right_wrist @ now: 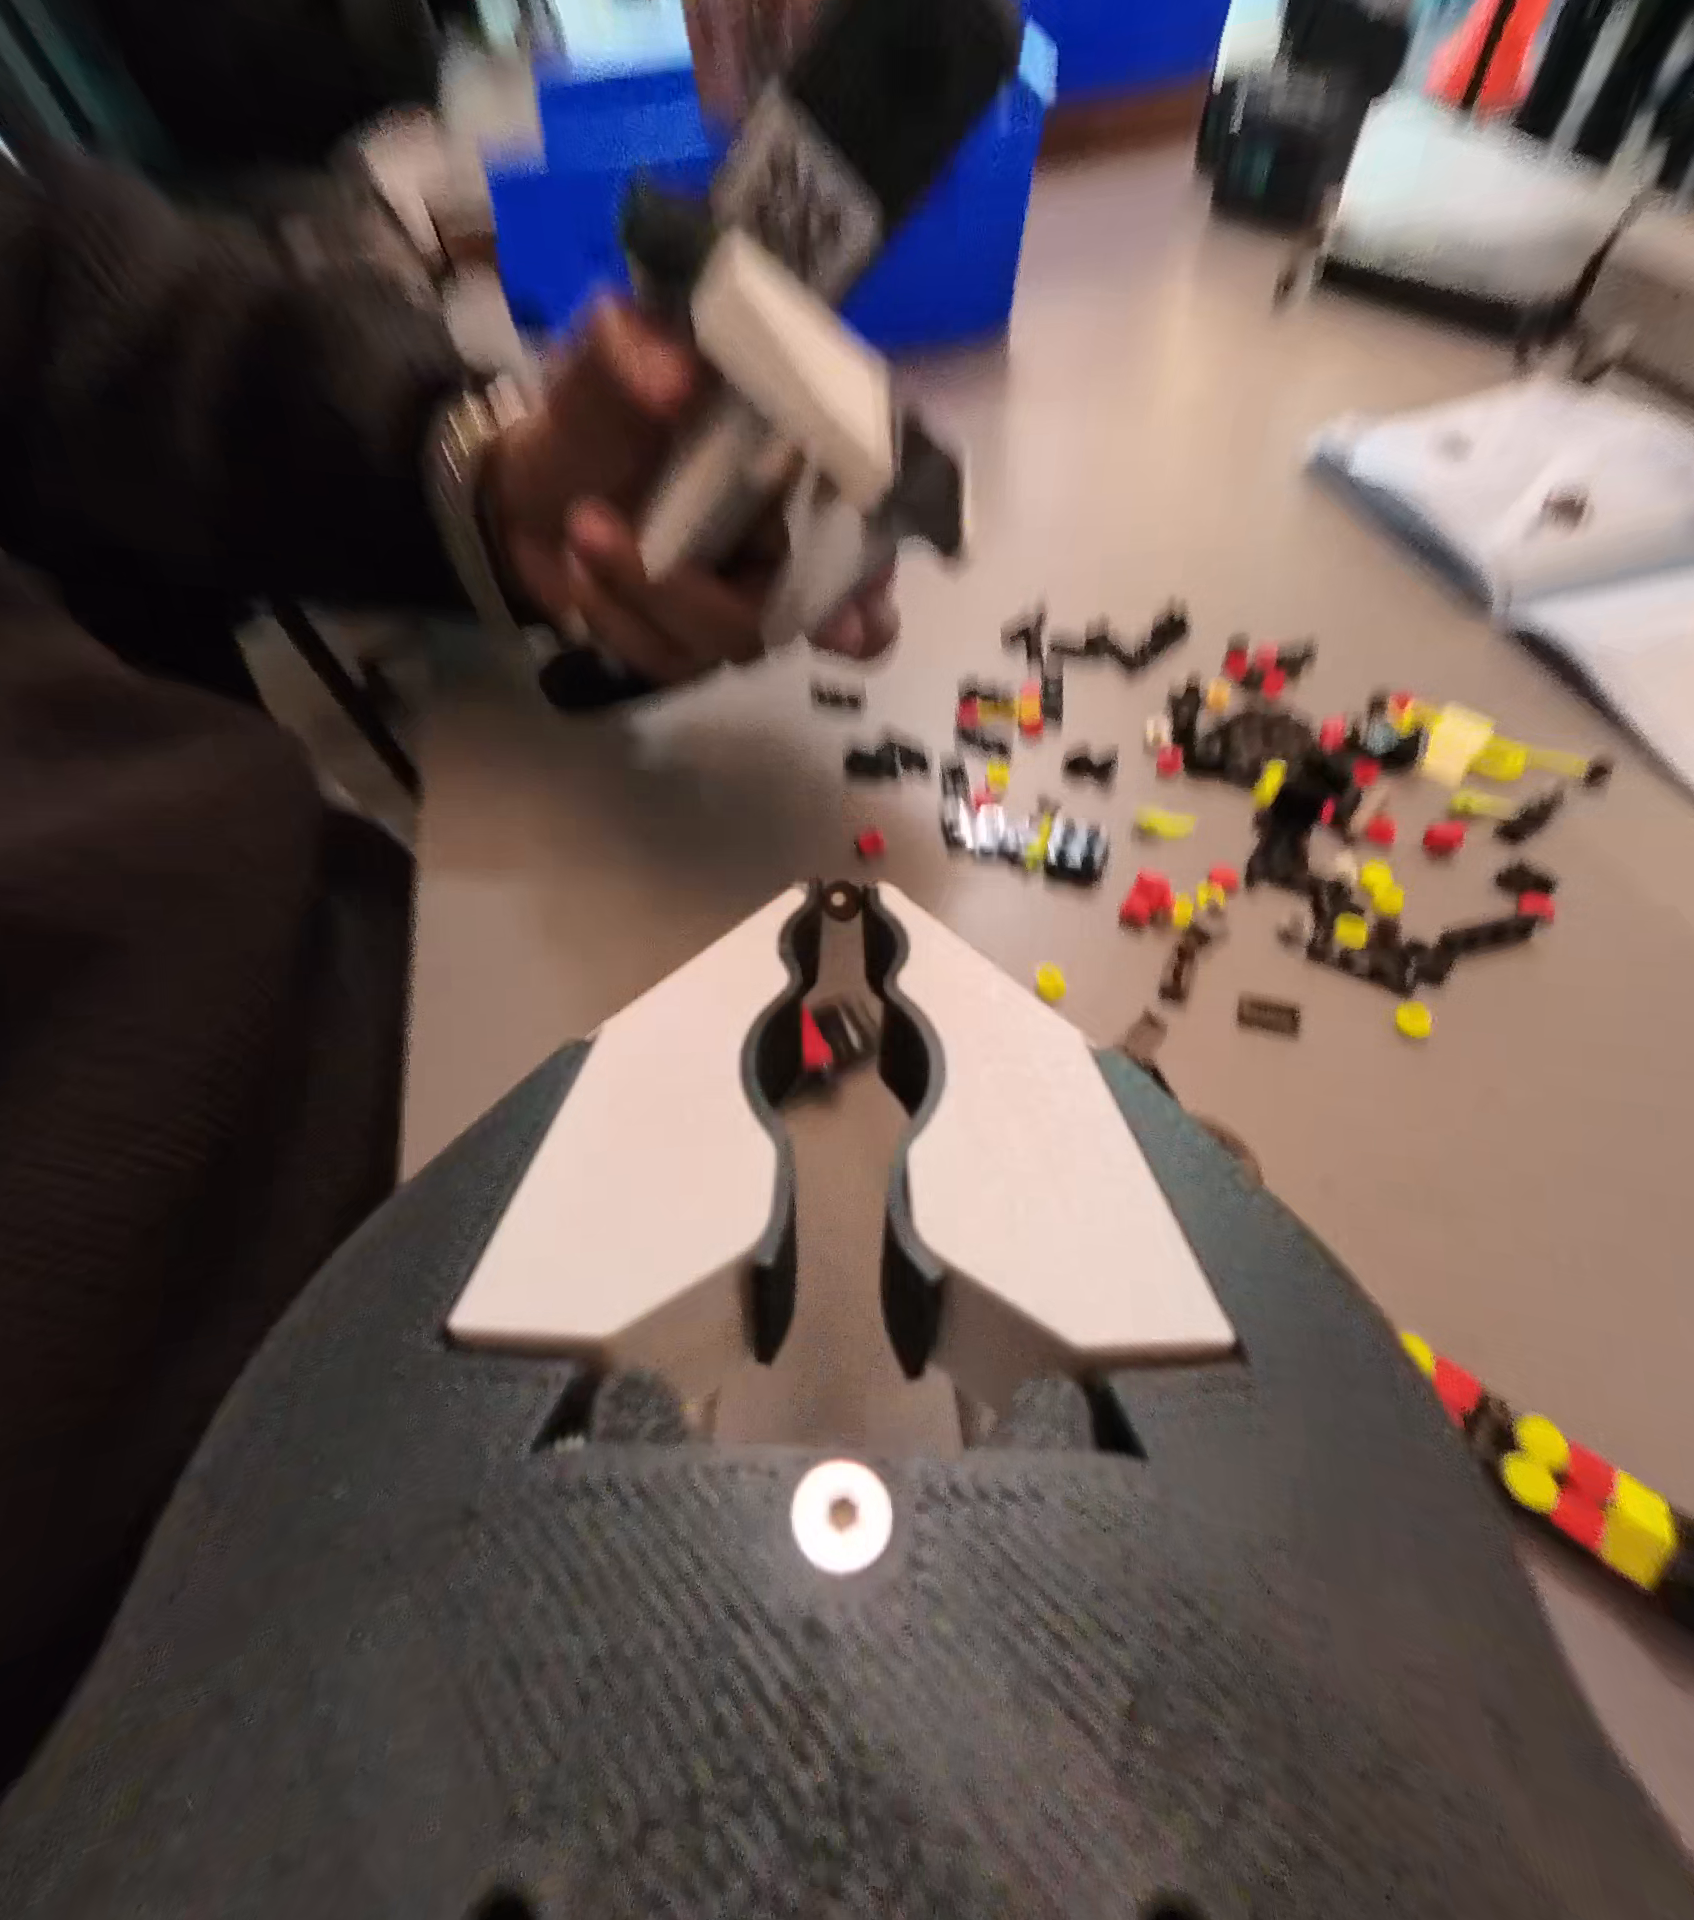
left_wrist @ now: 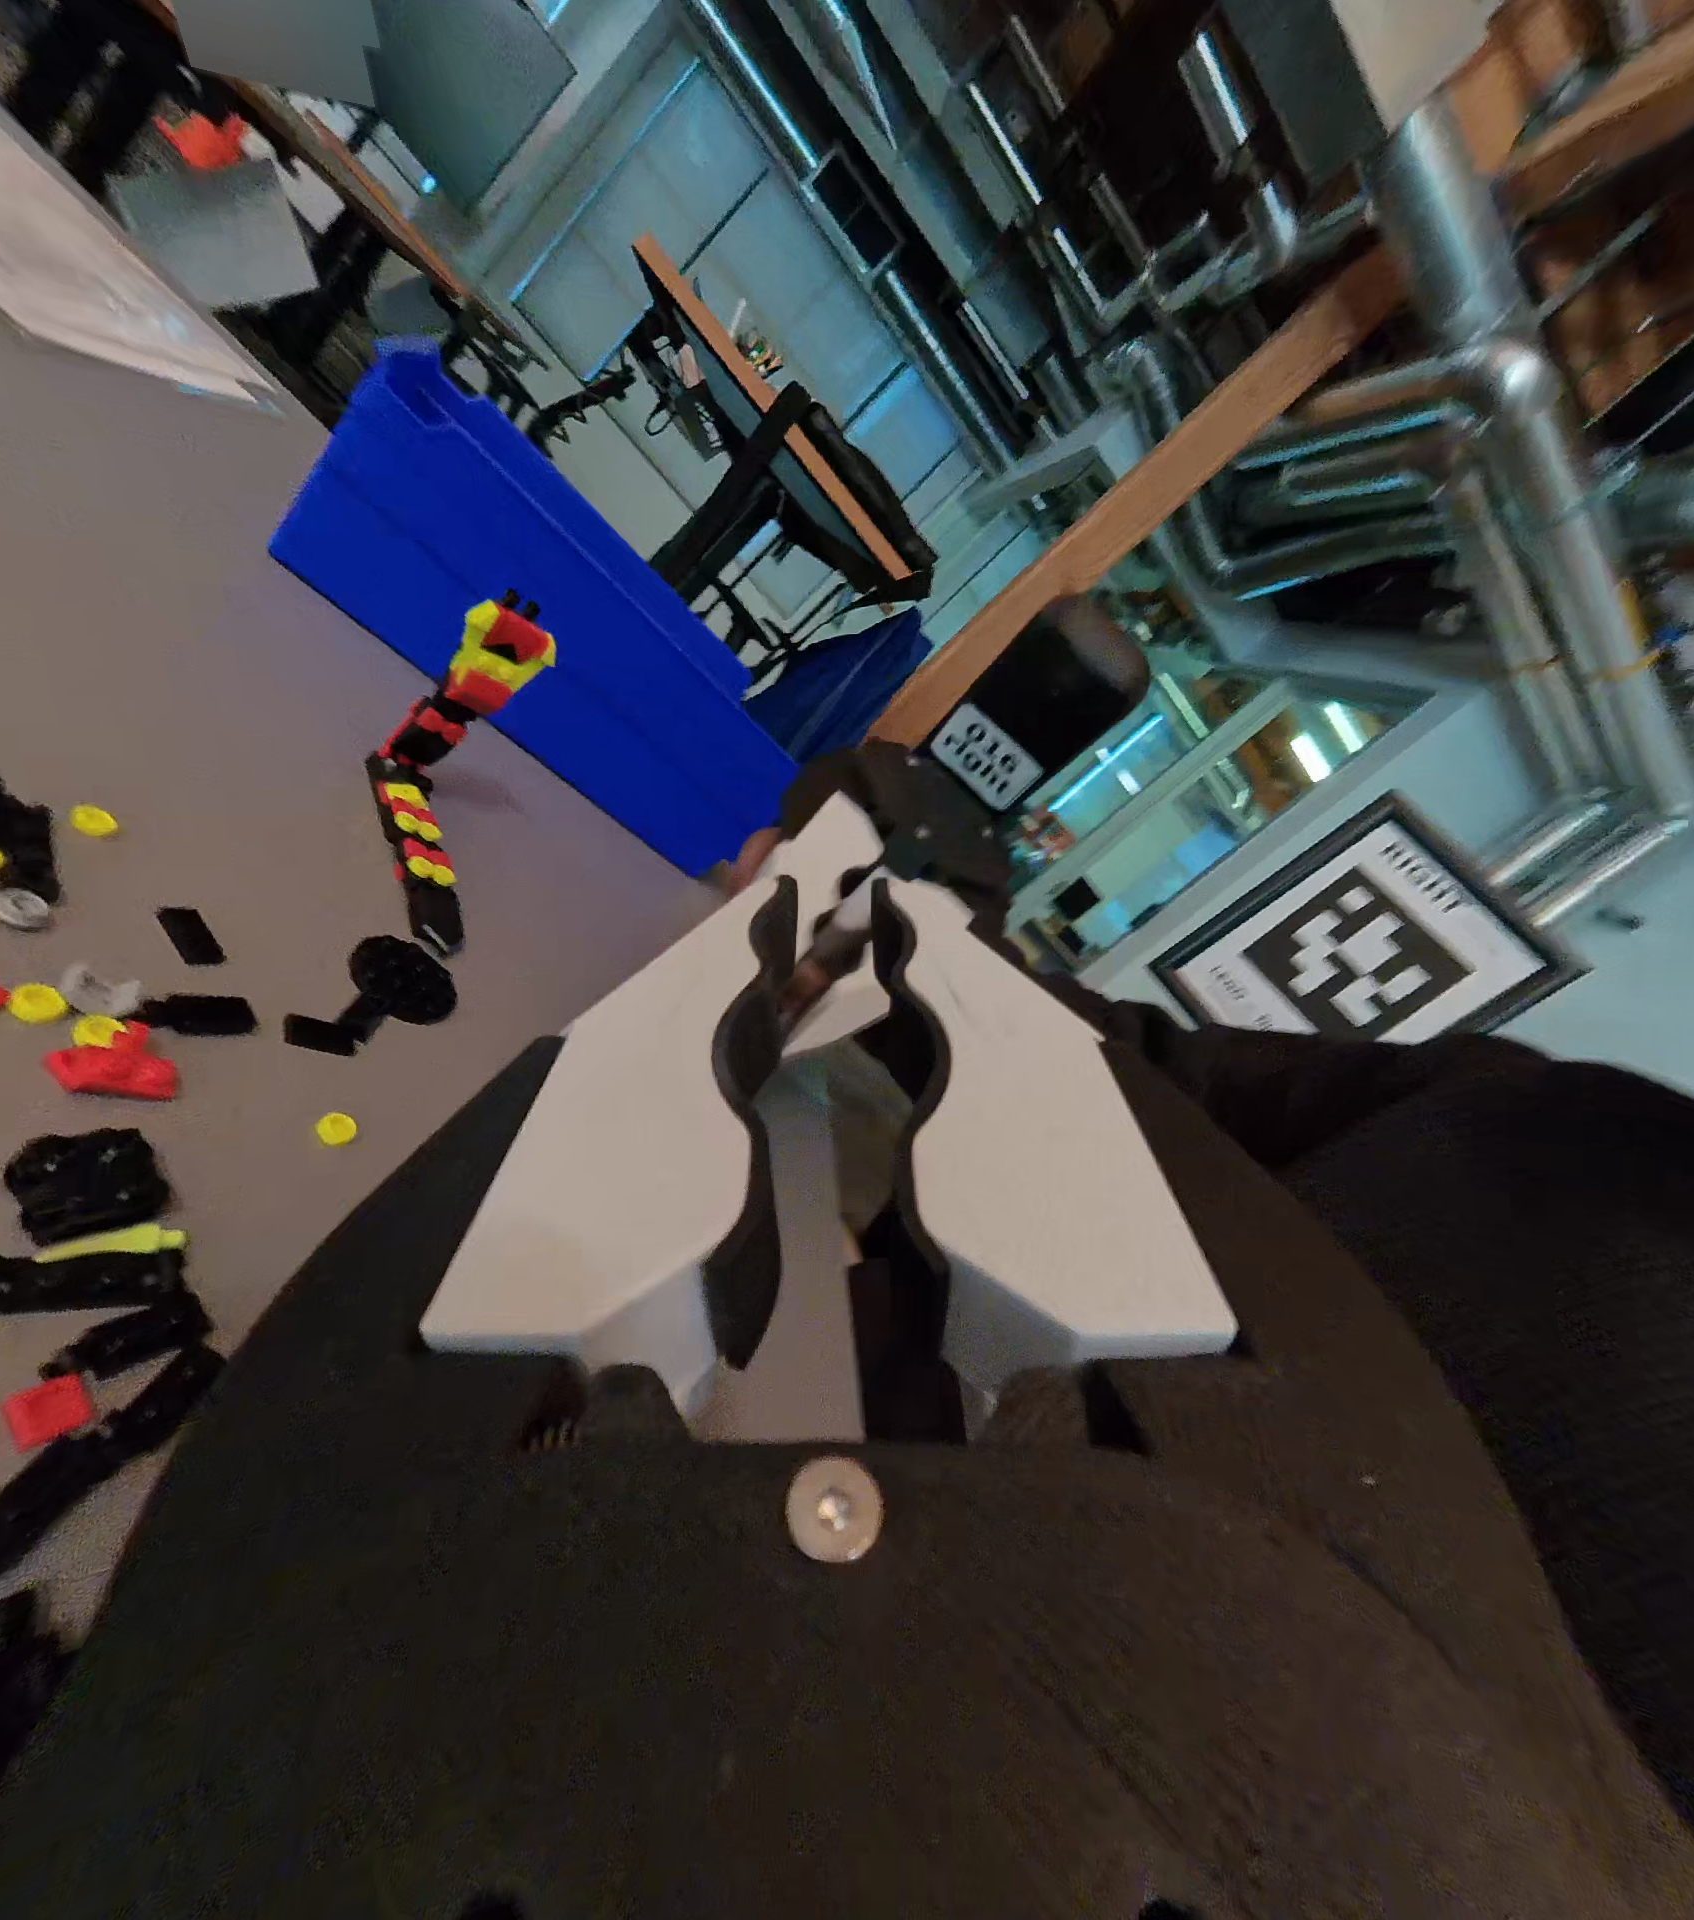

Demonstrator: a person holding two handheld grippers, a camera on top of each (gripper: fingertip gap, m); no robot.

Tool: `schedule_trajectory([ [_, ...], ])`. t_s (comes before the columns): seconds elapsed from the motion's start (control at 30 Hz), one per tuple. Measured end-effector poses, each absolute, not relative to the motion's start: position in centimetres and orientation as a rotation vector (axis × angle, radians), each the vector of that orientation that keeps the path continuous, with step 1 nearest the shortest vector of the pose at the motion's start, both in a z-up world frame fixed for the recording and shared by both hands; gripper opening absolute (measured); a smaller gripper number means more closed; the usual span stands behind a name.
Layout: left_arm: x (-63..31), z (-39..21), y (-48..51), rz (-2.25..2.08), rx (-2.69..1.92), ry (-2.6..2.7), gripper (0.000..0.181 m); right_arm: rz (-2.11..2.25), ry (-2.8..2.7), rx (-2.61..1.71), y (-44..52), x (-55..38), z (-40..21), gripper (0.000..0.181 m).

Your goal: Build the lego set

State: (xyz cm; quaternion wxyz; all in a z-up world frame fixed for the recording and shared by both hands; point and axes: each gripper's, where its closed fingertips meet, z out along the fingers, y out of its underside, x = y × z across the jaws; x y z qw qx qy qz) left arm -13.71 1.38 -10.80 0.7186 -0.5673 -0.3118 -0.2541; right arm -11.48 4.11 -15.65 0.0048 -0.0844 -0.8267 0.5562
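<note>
- Left wrist view, lower centre: left gripper (left_wrist: 830,902), white fingers with black wavy pads, tips a narrow gap apart; a small dark piece (left_wrist: 822,961) blurred between them, whether pinched or lying behind cannot be told.
- Just past those tips, upper right of centre: the other gripper's black body with a tag board (left_wrist: 1368,951), partly hidden.
- Left edge, middle to lower: loose lego pieces (left_wrist: 95,1070), black, red and yellow, scattered over the grey table (left_wrist: 147,623).
- Centre left: a partly built black, red and yellow lego chain (left_wrist: 448,758), one end flat on the table, the other raised in front of a blue bin (left_wrist: 469,540).
- Right wrist view, lower centre: right gripper (right_wrist: 838,902), tips nearly together around a small dark round piece (right_wrist: 838,900); grip likely, blur leaves it uncertain.
- Farther back between the pads: a small black and red part (right_wrist: 827,1029), seemingly on the table below.
- Upper left: a hand (right_wrist: 614,520) in a dark sleeve holding the left gripper, heavily blurred.
- Right of centre: the scattered lego pieces (right_wrist: 1269,810); lower right edge: the lego chain (right_wrist: 1591,1507).
- Top centre: the blue bin (right_wrist: 936,239); right edge: open paper sheets (right_wrist: 1570,520).
</note>
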Motion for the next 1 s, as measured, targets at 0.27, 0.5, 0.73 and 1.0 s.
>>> schedule_trajectory([
  [0.27, -10.4, -10.4, 3.4, -0.523, -1.383, -0.539, 0.011, 1.996, -2.267, -0.101, 4.3, -10.6, -10.1, 0.006],
  [0.5, -9.9, -10.6, 3.9, -0.665, -1.345, -0.579, 0.014, 1.683, -2.081, 0.138, 3.4, -9.9, -10.1, 0.004],
  [0.73, -11.3, -12.6, 3.4, -0.476, -1.488, -0.586, 0.015, 1.682, -2.115, -0.039, 4.4, -12.1, -10.5, 0.005],
  [1.0, -13.3, -20.2, 3.4, 0.282, -2.077, -0.342, 0.082, 1.853, -2.318, -0.383, 5.3, -13.8, -12.1, 0.005],
])
